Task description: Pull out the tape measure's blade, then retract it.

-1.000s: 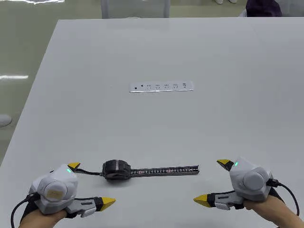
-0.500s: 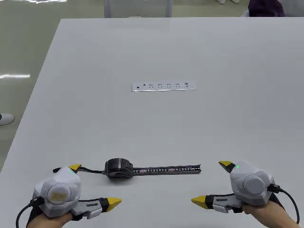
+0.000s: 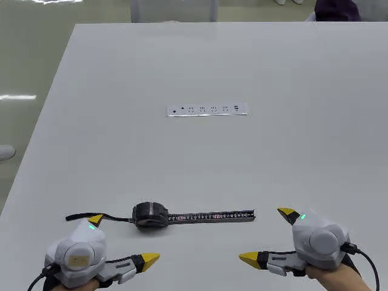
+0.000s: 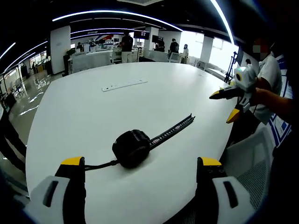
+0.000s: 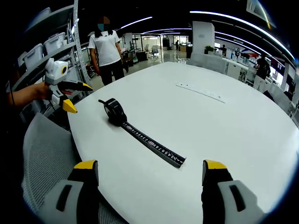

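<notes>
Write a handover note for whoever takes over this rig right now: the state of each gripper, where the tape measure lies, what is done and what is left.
Left gripper: open, holding nothing, at the near edge of the table, just short of the tape measure's case.
Right gripper: open, holding nothing, near the far tip of the blade.
The case lies on the table with its strap trailing left. The blade lies flat, extended to the right.
Done: blade pulled out.
Left: retract the blade, probably by holding the case and releasing or feeding the blade back in.
</notes>
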The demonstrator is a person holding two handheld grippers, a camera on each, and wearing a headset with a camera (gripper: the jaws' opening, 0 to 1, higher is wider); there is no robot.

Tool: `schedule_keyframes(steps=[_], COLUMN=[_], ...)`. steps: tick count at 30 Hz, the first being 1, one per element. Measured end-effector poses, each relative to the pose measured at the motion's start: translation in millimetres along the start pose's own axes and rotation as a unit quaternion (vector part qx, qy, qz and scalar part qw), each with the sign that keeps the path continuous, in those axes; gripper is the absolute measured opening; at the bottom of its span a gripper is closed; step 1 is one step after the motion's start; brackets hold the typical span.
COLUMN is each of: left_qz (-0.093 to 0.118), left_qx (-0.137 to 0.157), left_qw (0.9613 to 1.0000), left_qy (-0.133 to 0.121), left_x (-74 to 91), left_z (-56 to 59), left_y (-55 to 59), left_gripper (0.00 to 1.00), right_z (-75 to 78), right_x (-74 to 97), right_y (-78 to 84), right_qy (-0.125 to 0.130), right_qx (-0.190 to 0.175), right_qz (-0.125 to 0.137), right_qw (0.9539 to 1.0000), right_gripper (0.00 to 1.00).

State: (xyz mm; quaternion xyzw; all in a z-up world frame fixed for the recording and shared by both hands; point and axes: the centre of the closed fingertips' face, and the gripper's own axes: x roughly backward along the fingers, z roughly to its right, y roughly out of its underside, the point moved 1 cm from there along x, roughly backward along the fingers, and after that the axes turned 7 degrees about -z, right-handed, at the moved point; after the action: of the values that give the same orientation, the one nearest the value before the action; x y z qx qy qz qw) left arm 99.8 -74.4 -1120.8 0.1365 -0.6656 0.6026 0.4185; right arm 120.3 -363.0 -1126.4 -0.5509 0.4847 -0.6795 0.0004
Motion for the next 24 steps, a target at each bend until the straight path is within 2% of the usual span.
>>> schedule_keyframes(steps=[9, 18, 24], left_qz=[0.006, 0.009, 0.013], left_qx=[0.014, 0.020, 0.030], left_qw=[0.9998, 0.9996, 0.9989], left_qy=[-0.015, -0.017, -0.033], left_x=[0.0, -4.2, -8.6], left_z=[0.1, 2.3, 3.6], left_y=[-2.1, -1.3, -2.3], left_gripper=[0.99, 0.99, 0.99], right_z=[-5.1, -4.5, -5.6], right_x=[-1.2, -3.5, -7.8], right_y=[1.0, 3.3, 5.1], right_qy=[-0.001, 0.000, -0.002], right_qx=[-0.005, -0.011, -0.009], right_qz=[0.001, -0.001, -0.002], right_qw=[1.0000, 0.9999, 1.0000], right_gripper=[0.94, 0.93, 0.93])
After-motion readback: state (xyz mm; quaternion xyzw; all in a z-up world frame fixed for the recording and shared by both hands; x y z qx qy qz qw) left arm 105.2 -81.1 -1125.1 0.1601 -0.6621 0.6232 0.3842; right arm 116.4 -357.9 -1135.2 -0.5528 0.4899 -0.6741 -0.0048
